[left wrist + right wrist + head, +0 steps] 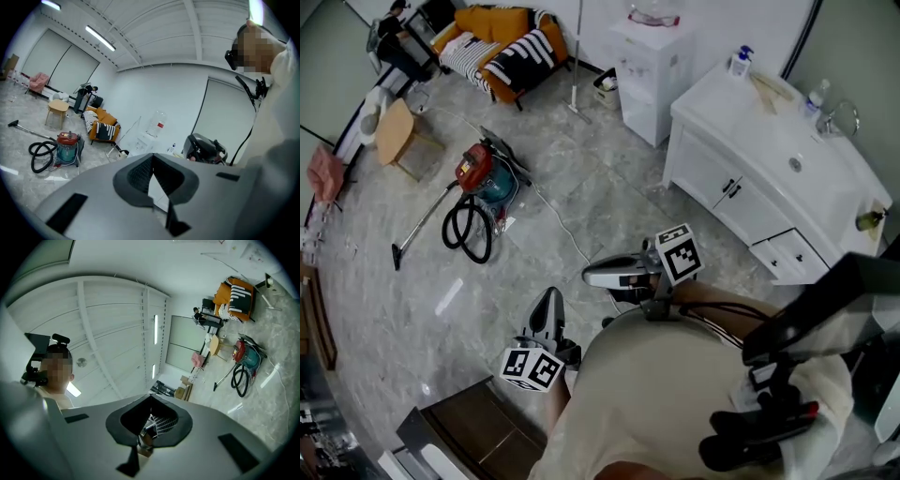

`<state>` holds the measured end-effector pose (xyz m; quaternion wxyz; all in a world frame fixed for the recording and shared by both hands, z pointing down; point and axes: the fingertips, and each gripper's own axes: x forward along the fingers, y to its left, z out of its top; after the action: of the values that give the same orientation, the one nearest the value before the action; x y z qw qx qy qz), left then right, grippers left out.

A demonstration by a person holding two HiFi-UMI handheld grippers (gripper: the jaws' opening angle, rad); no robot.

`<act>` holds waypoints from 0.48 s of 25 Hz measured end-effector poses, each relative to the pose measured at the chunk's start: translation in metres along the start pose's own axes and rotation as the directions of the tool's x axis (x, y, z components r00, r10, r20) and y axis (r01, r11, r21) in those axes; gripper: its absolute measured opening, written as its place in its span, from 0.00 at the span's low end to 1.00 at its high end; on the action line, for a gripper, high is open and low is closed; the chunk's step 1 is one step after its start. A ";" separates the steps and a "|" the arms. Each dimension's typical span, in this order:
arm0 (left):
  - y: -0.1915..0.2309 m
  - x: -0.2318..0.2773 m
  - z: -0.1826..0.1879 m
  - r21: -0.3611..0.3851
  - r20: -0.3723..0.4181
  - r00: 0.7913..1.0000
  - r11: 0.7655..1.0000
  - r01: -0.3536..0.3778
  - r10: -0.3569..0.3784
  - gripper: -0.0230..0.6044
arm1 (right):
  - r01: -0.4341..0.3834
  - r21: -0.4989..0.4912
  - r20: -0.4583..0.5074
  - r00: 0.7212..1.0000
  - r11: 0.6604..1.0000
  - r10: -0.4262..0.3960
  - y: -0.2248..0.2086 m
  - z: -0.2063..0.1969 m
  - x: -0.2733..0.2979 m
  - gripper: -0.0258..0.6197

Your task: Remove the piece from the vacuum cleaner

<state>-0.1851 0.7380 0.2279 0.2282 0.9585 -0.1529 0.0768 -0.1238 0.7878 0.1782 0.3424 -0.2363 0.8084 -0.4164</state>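
**Vacuum cleaner: on floor, not yet reached**

Item: red-lidded teal canister vacuum cleaner (483, 178), coiled black hose (467, 234) attached, standing on the grey stone-pattern floor (581, 178), well apart from me.

Left tool (550, 298): clenched, empty. Right tool (589, 275): clenched, empty.

I carry both close to my body, presumably because nothing is within reach. I judge no piece has been removed yet.

Holding both grippers in close to the torso, shut and empty.
Keeping left gripper (550, 302) low by the waist, jaws pressed together; pointing right gripper (592, 275) across the body, tilted upward, jaws closed on nothing.
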 end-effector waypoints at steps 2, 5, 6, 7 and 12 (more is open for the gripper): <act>0.013 -0.014 0.006 -0.024 0.013 1.000 1.000 0.010 -0.010 0.04 | 0.000 -0.006 -0.010 1.000 1.000 -0.001 -0.003 -0.006 0.017 0.04; 0.029 -0.029 0.008 -0.046 0.014 1.000 0.999 0.020 -0.019 0.04 | -0.023 0.004 -0.061 0.998 1.000 0.024 -0.007 -0.018 0.048 0.04; 0.035 -0.031 0.007 -0.053 0.012 1.000 0.998 0.025 -0.024 0.04 | -0.030 0.005 -0.078 0.997 1.000 0.031 -0.007 -0.022 0.056 0.04; 0.040 -0.033 0.005 -0.059 0.010 0.999 0.998 0.037 -0.037 0.04 | -0.033 0.004 -0.086 0.996 0.999 0.033 -0.009 -0.025 0.063 0.04; 0.062 -0.049 0.009 -0.047 0.000 0.996 0.995 0.088 -0.088 0.04 | -0.037 0.024 -0.053 0.998 0.999 0.039 -0.021 -0.031 0.093 0.04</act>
<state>-0.2505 0.6938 0.2351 0.2541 0.9585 -0.1123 0.0641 -0.2056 0.7298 0.1755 0.3310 -0.2057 0.8169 -0.4252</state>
